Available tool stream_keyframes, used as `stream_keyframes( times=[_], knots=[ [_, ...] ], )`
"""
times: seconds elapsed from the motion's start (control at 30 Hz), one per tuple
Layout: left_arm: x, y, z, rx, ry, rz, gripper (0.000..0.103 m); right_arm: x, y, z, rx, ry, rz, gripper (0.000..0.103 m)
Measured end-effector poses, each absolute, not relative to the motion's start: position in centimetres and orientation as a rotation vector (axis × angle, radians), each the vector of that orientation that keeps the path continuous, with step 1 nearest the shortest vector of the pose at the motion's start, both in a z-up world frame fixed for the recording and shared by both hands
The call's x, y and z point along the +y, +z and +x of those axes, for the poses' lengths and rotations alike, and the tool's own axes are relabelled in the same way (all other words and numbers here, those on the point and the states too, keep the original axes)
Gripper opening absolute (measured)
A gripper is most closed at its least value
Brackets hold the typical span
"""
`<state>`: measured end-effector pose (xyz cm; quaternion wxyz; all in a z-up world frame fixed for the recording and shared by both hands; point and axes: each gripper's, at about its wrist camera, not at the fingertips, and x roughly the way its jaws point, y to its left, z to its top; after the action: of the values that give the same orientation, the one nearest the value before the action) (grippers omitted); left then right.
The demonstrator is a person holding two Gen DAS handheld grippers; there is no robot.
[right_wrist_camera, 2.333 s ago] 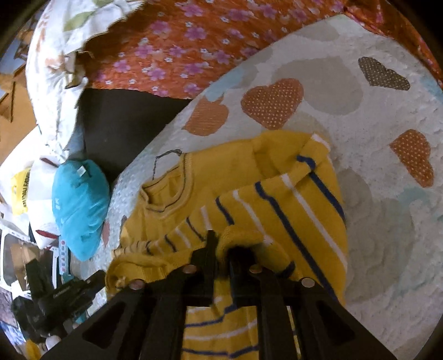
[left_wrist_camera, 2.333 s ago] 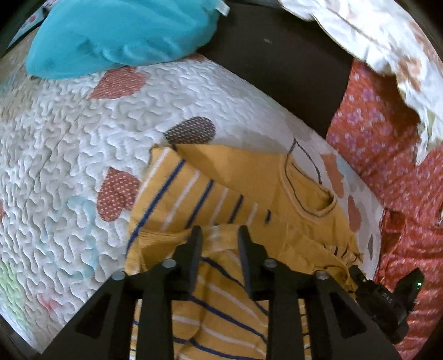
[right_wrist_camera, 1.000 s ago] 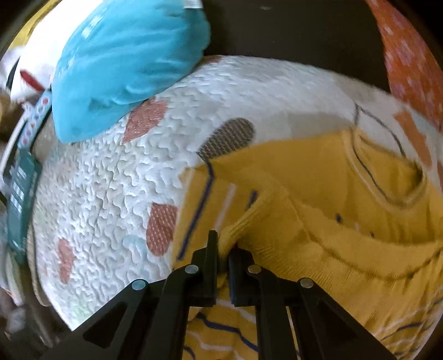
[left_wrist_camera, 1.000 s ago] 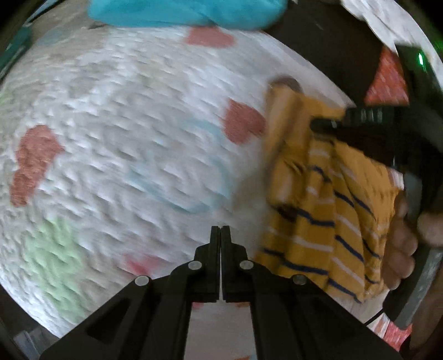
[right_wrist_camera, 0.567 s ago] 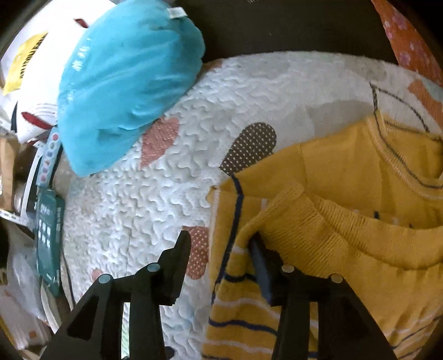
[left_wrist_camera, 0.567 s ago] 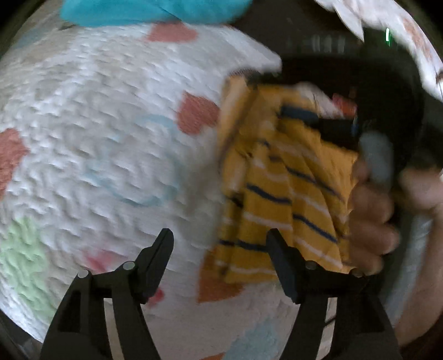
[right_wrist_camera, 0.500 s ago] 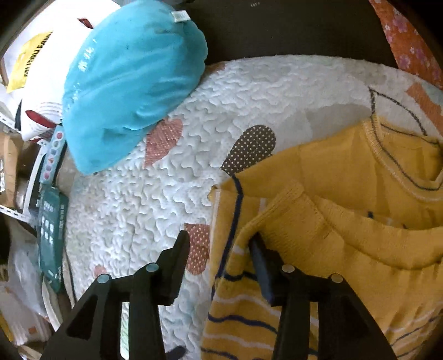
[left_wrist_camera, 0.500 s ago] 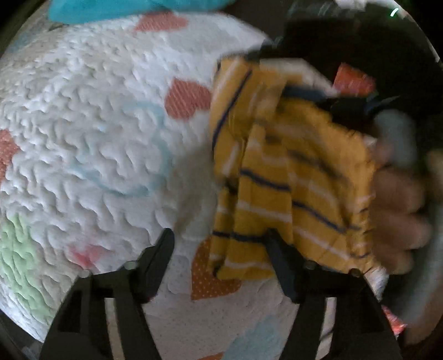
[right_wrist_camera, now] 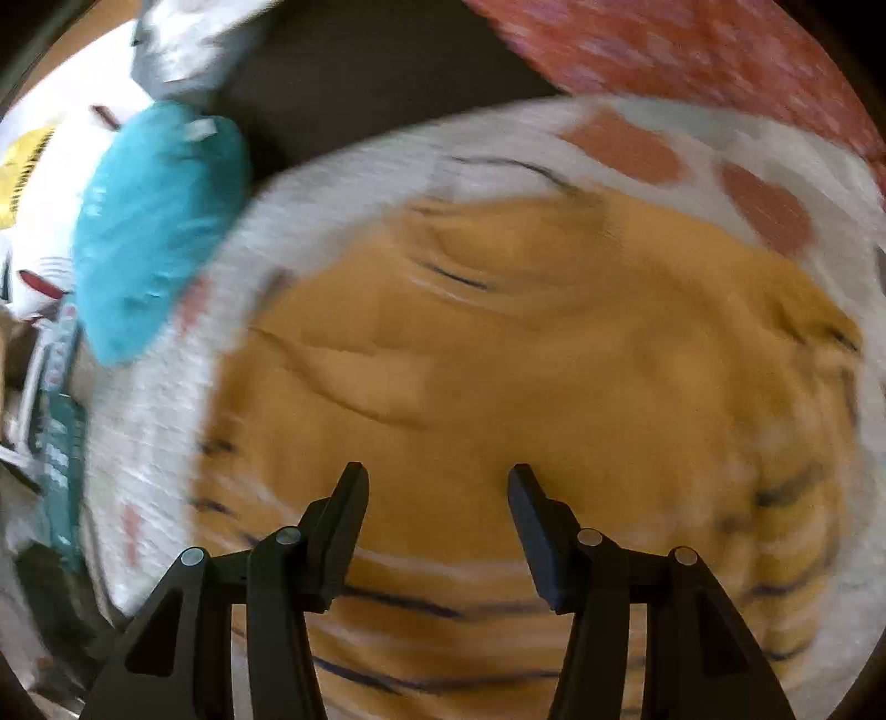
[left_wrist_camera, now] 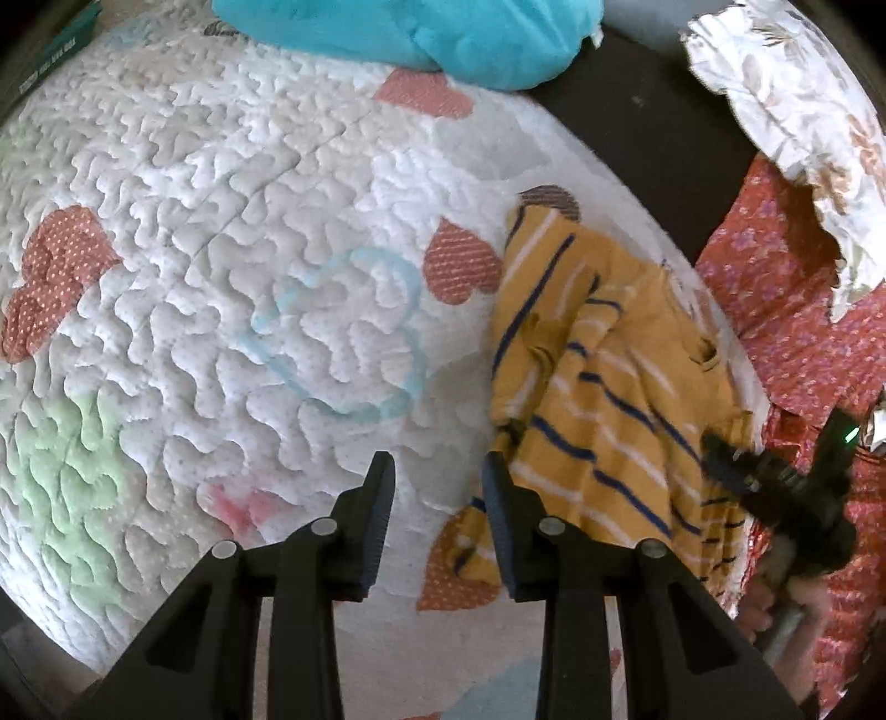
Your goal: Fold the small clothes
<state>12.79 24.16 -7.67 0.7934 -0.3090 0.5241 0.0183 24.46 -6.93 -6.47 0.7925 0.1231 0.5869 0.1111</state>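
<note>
Left tongs closing, empty; sweater beside.

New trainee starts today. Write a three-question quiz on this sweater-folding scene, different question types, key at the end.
1. True or false: the yellow striped sweater lies on the quilt.
2. Multiple choice: what is between the left claw fingers? A) a sleeve B) only bare quilt behind them C) the teal pillow
3. Fill in: the right claw hovers over the ____ with nothing gripped.

Key: 1 true; 2 B; 3 sweater. Note: the left claw's jaws are closing and the right claw's are opening.
</note>
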Motion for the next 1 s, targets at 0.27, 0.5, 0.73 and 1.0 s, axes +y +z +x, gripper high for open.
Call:
stream_keyframes(
  times=[0.27,0.5,0.73,1.0],
  knots=[
    [19.9,-6.5,11.7,1.092,-0.014,-0.574,0.031,-23.1,-5.0,19.8,1.088,-0.016,0.619,0.052],
    [17.3,-7.0,12.3,1.126,-0.064,-0.531,0.032,-28.2,-6.2,12.5,1.085,-0.001,0.660,0.075],
    [16.9,-7.3,12.3,1.139,-0.023,-0.505,0.032,-24.6,-10.9,10.7,1.136,0.057,0.665,0.050],
    [20.7,-7.1,12.3,1.125,0.058,-0.590,0.035,-28.7,-9.6,10.9,1.146,-0.077,0.582,0.007]
  ],
)
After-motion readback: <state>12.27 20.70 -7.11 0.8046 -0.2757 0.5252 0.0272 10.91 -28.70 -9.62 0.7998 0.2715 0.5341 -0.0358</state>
